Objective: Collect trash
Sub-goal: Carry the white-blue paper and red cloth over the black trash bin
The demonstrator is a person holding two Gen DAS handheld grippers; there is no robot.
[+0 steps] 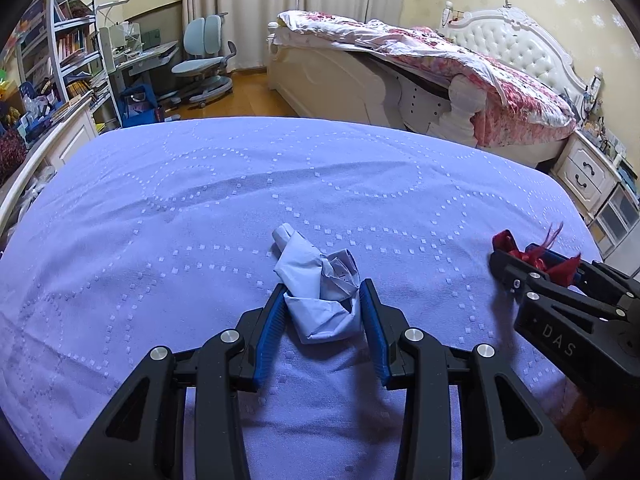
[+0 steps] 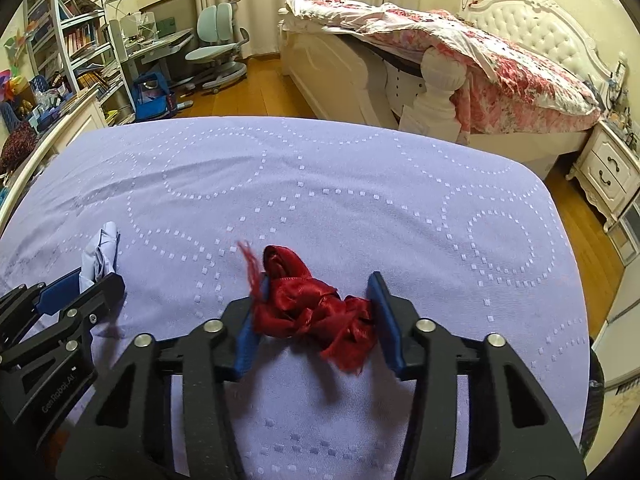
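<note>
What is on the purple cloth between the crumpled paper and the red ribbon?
Nothing: between the crumpled paper and the red ribbon, the left wrist view shows only bare purple cloth.

Left gripper [image 1: 323, 294] and right gripper [image 2: 318, 298], fingers clamped, side by side.

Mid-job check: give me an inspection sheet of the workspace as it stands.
Surface: lilac cover, slightly wrinkled.
Job's things: crumpled paper; red ribbon.
Clutter: nothing seen on the cover.
Grippers: left gripper shut on the paper; right gripper pads against the ribbon.
Cables: nothing seen.
Surroundings: bed, desk chair, bookshelf, nightstand.
</note>
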